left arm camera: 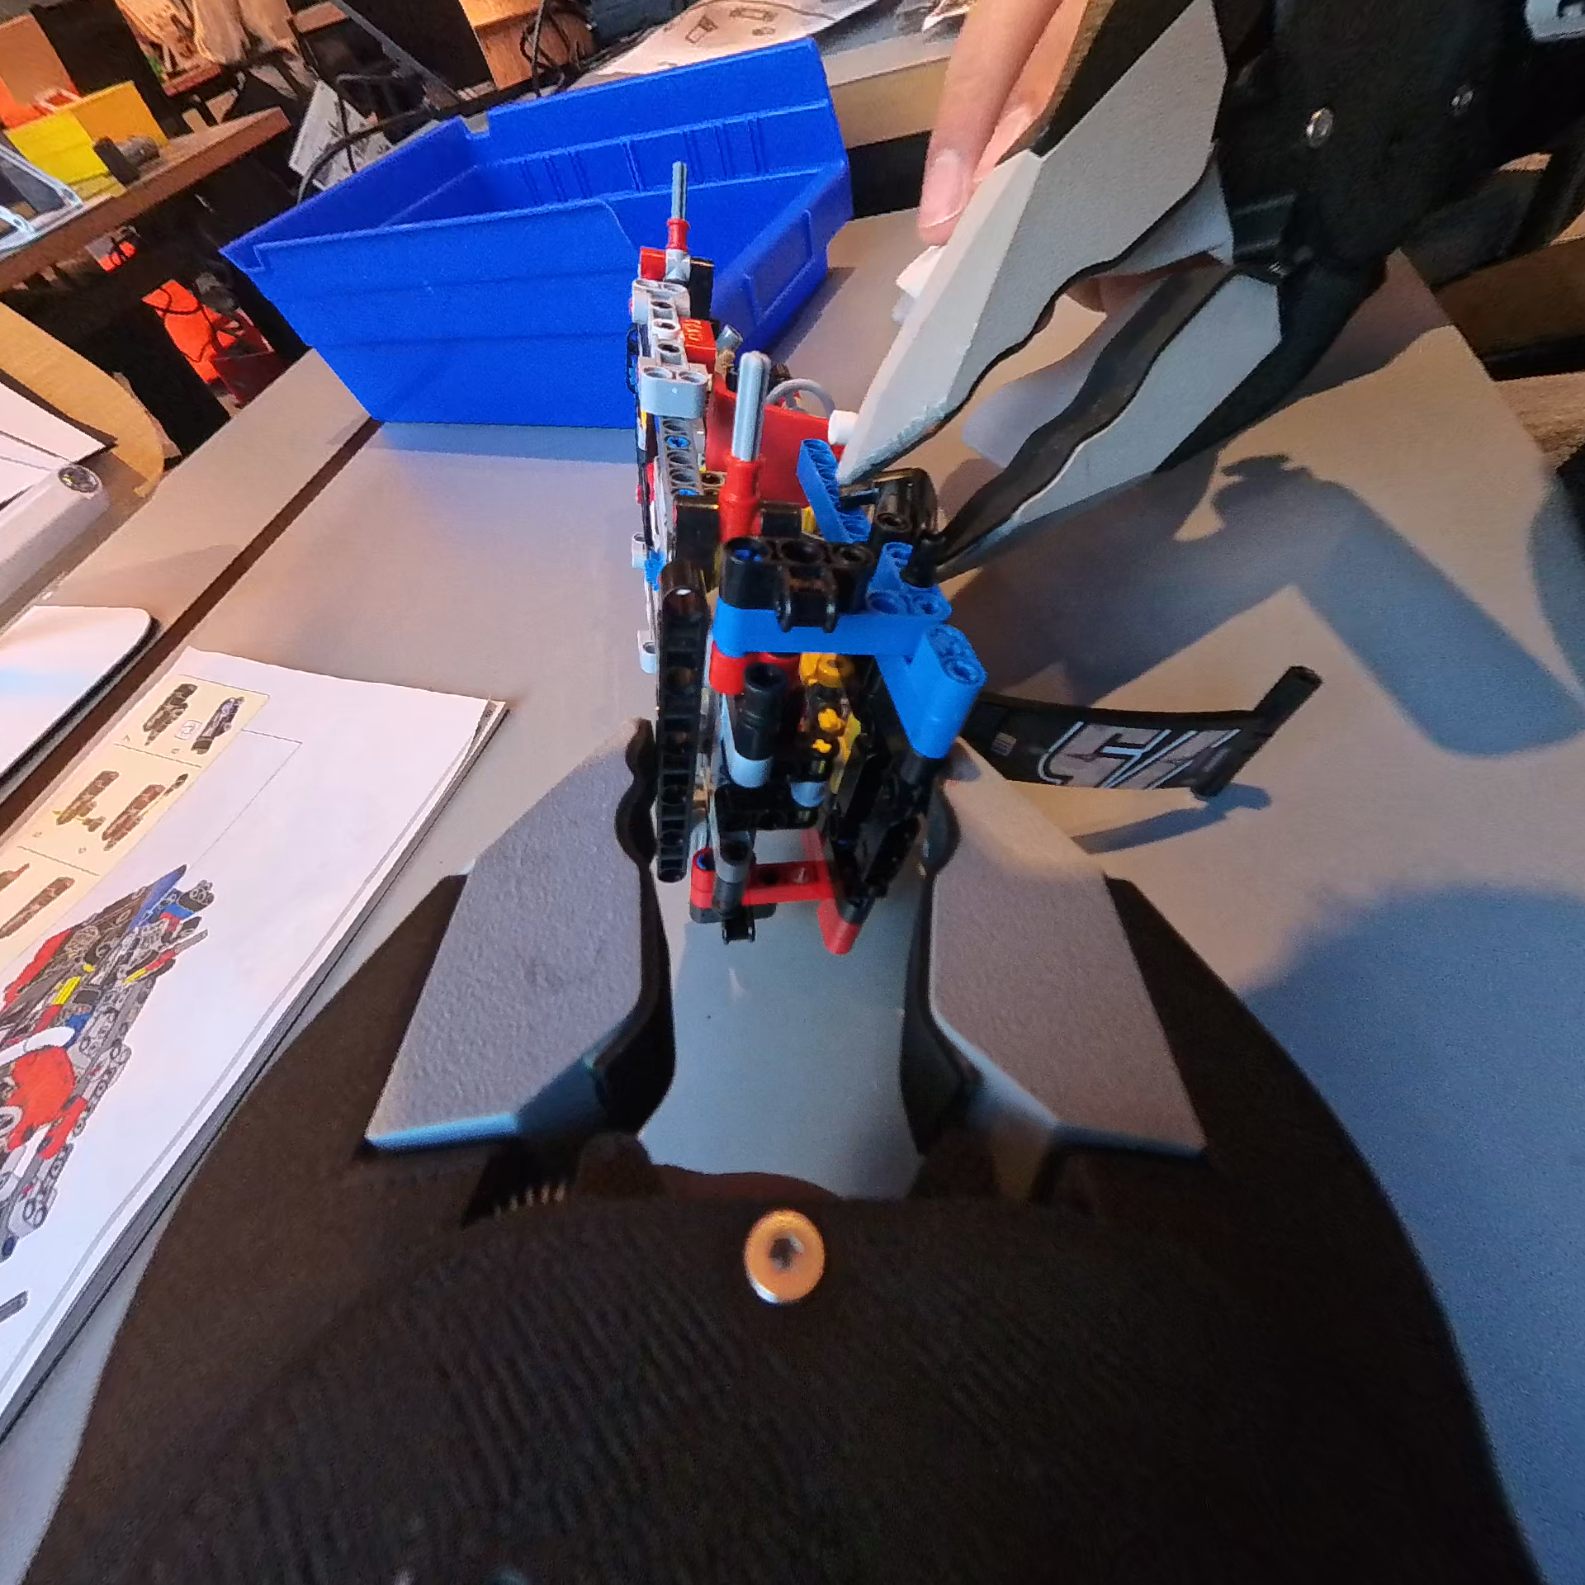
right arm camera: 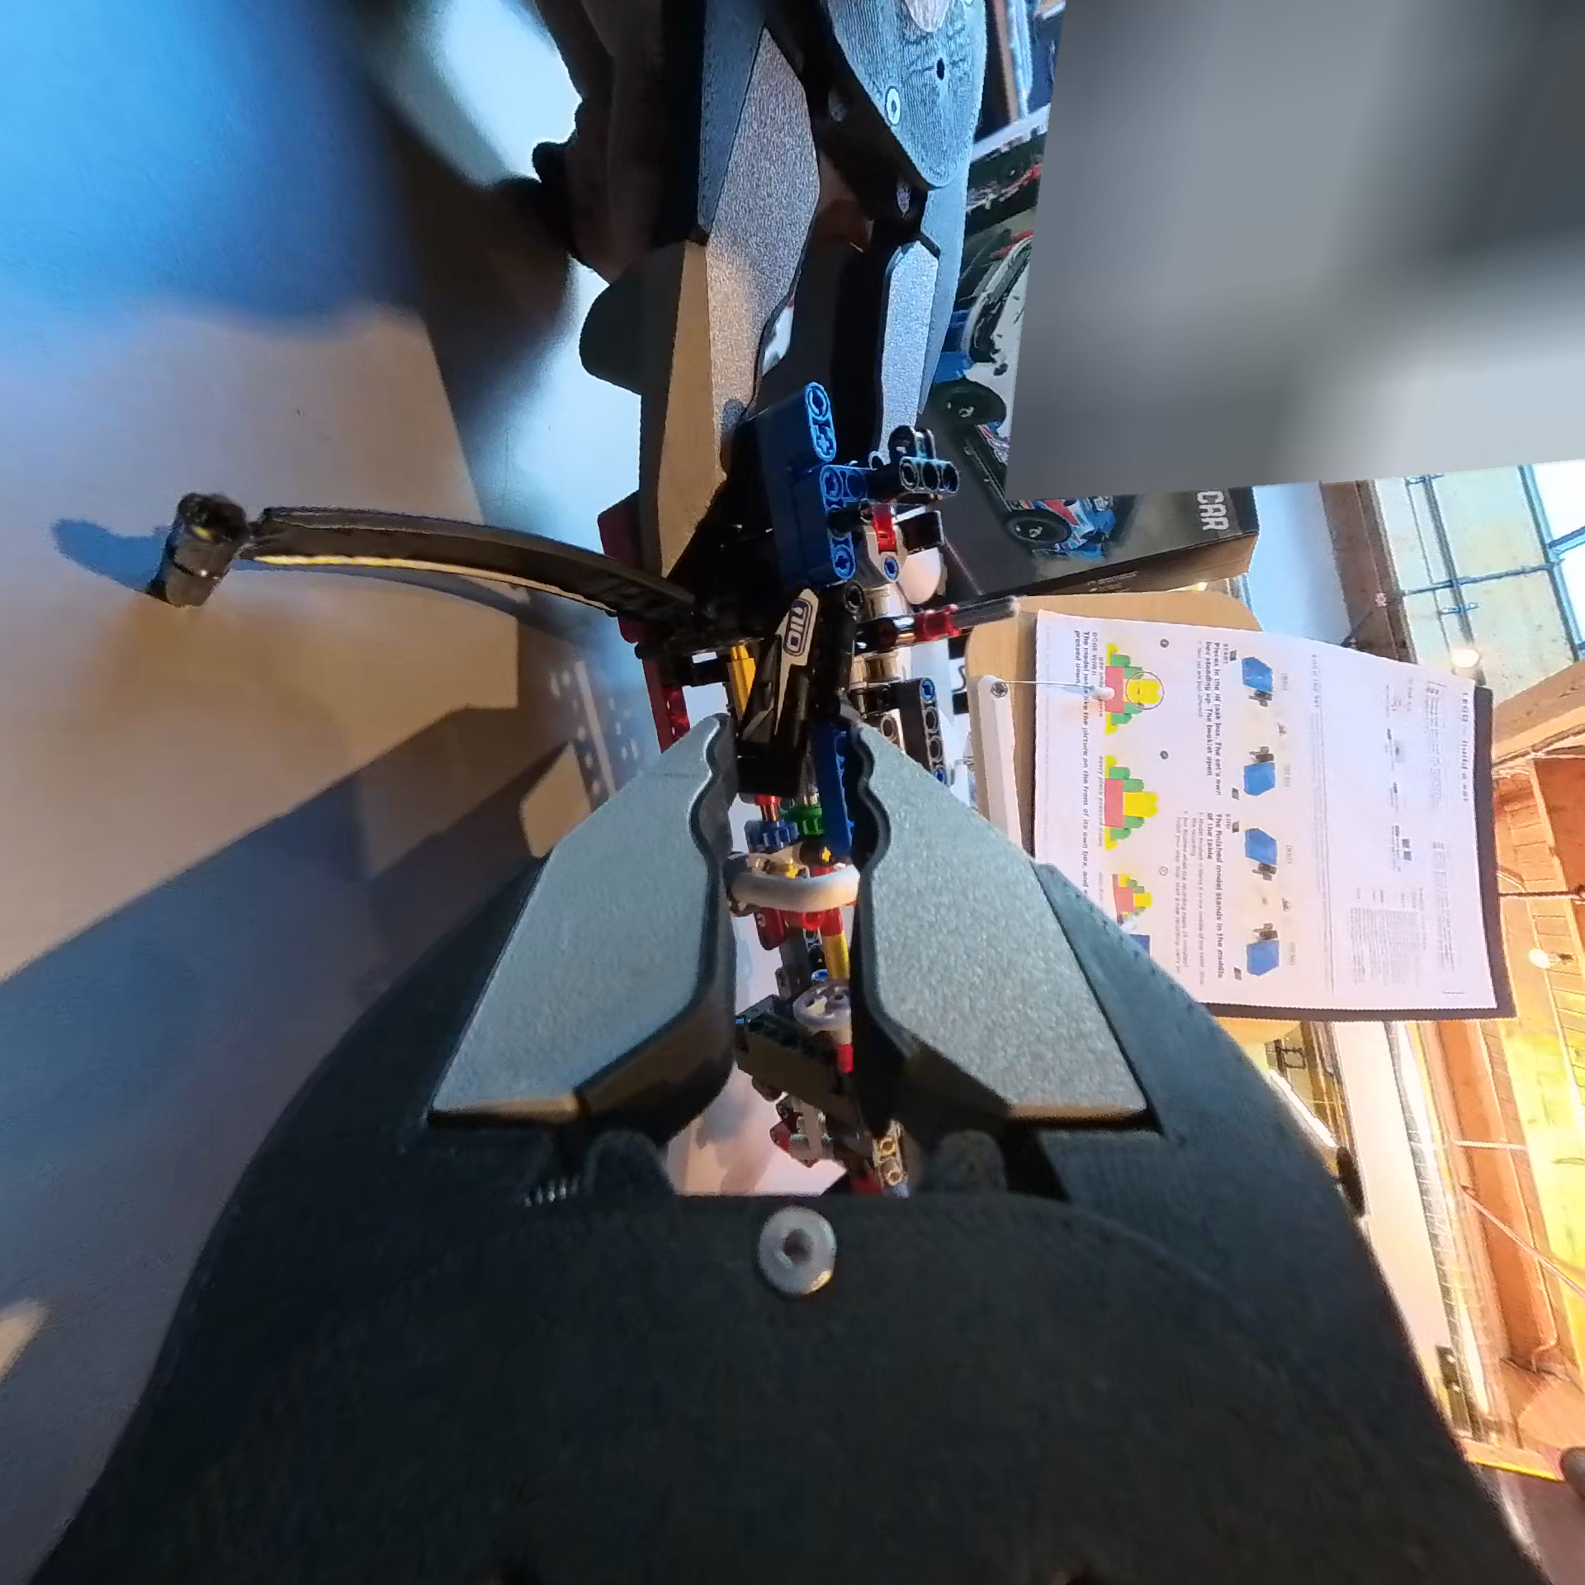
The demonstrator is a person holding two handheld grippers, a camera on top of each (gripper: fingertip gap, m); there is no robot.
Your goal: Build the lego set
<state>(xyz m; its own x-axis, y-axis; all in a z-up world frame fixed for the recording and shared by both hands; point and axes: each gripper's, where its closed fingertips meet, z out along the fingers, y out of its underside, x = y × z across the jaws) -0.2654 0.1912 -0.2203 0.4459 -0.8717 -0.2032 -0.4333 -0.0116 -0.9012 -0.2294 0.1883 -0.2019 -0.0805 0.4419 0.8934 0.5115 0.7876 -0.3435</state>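
**Half-built model held between two claws**

A grey surface (left arm camera: 480, 549) fills the left wrist view, with a blue bin (left arm camera: 532, 283) at upper centre and an open instruction booklet (left arm camera: 214, 858) at lower left. The lego model (left arm camera: 772, 669) stands at frame centre. The left claw (left arm camera: 785, 823) is closed on the model's near end. The right claw (left arm camera: 892, 515) comes in from the upper right; in its own view its fingers (right arm camera: 635, 909) pinch the model's black and blue parts (right arm camera: 798, 772).

The build looks partly done: a dense frame of beams, pins and gears is joined, and a curved black panel (left arm camera: 1123, 746) sticks out at the right. No wheels show on it, so much seems left.
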